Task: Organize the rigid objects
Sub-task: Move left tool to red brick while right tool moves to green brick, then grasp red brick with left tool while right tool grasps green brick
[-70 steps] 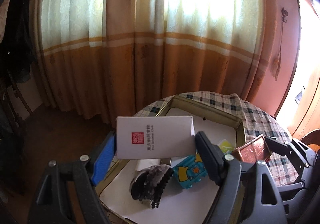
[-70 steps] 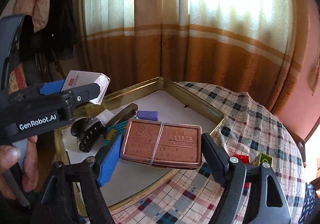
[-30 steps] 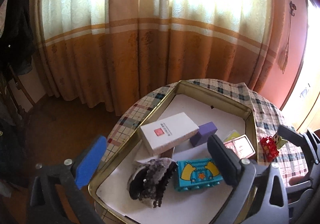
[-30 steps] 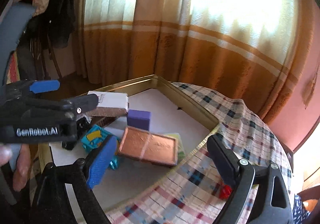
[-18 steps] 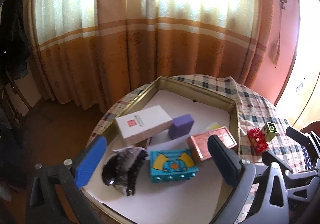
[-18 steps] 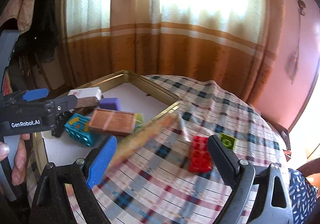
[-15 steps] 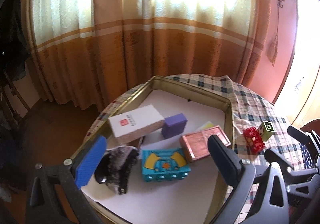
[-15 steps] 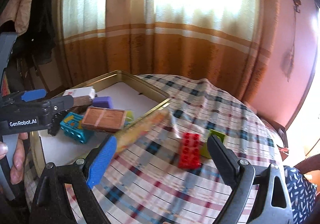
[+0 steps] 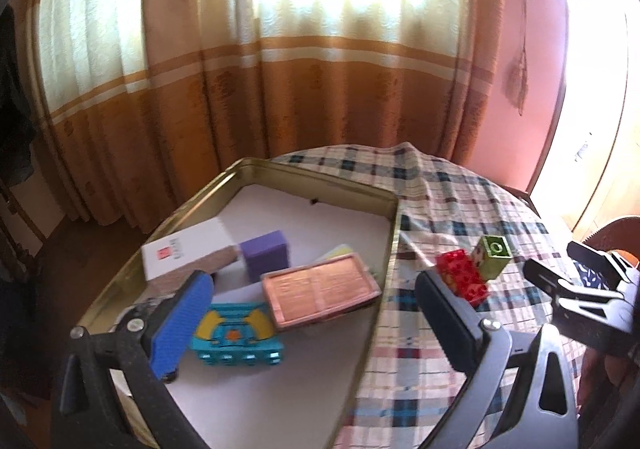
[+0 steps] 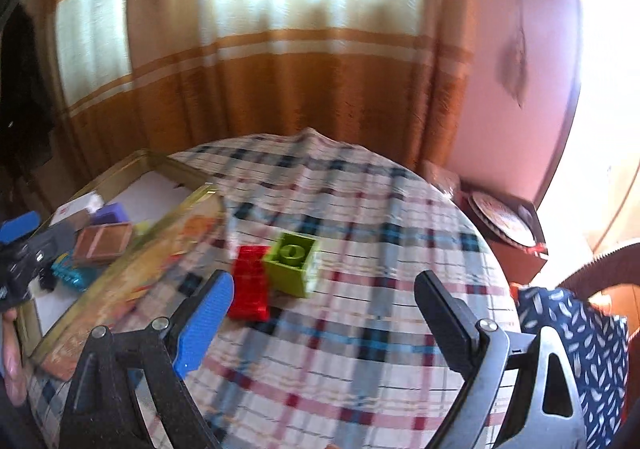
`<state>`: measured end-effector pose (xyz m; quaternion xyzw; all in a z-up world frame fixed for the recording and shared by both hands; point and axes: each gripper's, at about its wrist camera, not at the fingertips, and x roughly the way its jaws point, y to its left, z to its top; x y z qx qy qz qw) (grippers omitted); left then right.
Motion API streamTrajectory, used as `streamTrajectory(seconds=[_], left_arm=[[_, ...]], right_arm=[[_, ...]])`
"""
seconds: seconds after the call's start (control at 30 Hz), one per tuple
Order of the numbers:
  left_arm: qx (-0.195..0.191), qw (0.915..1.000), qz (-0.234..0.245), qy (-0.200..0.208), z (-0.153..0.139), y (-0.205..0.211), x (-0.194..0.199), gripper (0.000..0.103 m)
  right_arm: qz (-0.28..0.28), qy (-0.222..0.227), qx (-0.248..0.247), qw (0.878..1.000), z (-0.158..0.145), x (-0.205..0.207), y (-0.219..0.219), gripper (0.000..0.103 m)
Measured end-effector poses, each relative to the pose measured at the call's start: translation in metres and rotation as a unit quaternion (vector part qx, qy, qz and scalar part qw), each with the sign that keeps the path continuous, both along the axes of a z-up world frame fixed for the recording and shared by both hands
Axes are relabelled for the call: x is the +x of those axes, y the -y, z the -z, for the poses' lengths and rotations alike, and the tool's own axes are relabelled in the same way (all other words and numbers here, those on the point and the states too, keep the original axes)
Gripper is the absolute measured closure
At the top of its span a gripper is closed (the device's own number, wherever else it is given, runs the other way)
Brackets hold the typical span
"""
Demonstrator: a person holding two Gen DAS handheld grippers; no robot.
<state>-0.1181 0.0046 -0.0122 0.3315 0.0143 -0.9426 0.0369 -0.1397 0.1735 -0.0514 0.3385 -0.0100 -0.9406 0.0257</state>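
Red brick and green block sit touching each other on the checked cloth of the tabletop, outside the tin. In the left wrist view the same pair, red brick and green block, lies just right of the tin's right wall, the green one tilted against the red.

The gold tin tray holds the rest: white box at the back left, purple block just beside it, copper tin in the middle overlapping a yellow-green card, teal toy brick in front. A dark lump at the near left is mostly hidden behind the blue pad (can't tell what it is).

Left tool stands wide with nothing between its fingers, over the tin's near right part; its black finger crosses the tin's right wall and partly covers the red brick. Right tool also stands wide and empty, above the cloth just in front of the two blocks; the blue finger sits near the red brick's near end, not touching.

Between the tin and the blocks only bare cloth. Orange and cream curtain behind the tabletop, pink wall at right, blue patterned fabric at the far right edge. Right wrist view is blurred.
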Motion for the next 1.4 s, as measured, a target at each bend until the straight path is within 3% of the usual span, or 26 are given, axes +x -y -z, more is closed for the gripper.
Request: streamTrajectory(seconds=[0.2,0.4,0.43,0.47,0.57,0.7,0.87,1.07,1.3,1.4], left_arm=[[-0.001,0.9999,0.016,-0.005,-0.002,-0.025,-0.007,0.000],[-0.005,0.9998,0.017,-0.005,-0.002,-0.032,-0.010,0.000],[-0.004,0.9999,0.016,-0.004,-0.001,-0.032,-0.011,0.000],[-0.002,0.9999,0.015,-0.003,0.000,-0.032,-0.011,0.000],[0.003,0.9998,0.020,-0.002,0.002,-0.034,-0.011,0.000],[-0.003,0.9994,0.034,0.000,0.005,-0.043,-0.012,0.000],[-0.017,0.9978,0.064,0.004,0.010,-0.074,-0.012,0.000],[-0.028,0.9950,0.092,0.023,0.023,-0.109,-0.023,0.001],[-0.016,0.9938,0.086,0.069,0.047,-0.118,-0.054,0.022],[-0.021,0.9928,0.088,0.078,0.055,-0.123,-0.063,0.025]], right_arm=[[-0.004,0.022,-0.031,0.999,0.005,-0.030,-0.004,0.010],[-0.014,0.069,-0.007,0.997,0.021,-0.057,0.018,0.010],[-0.006,0.071,-0.001,0.997,0.024,-0.059,0.018,0.019],[0.003,0.071,-0.002,0.997,0.027,-0.061,0.016,0.035],[0.008,0.083,-0.010,0.996,0.034,-0.061,0.009,0.069],[0.001,0.067,-0.023,0.998,0.031,-0.049,0.001,0.069],[0.031,0.022,-0.009,0.999,0.016,-0.032,-0.015,0.069],[0.065,0.014,-0.021,0.998,0.016,-0.027,-0.044,0.069],[0.069,0.015,-0.041,0.997,0.018,-0.028,-0.050,0.069],[0.070,0.016,-0.047,0.996,0.020,-0.028,-0.051,0.069]])
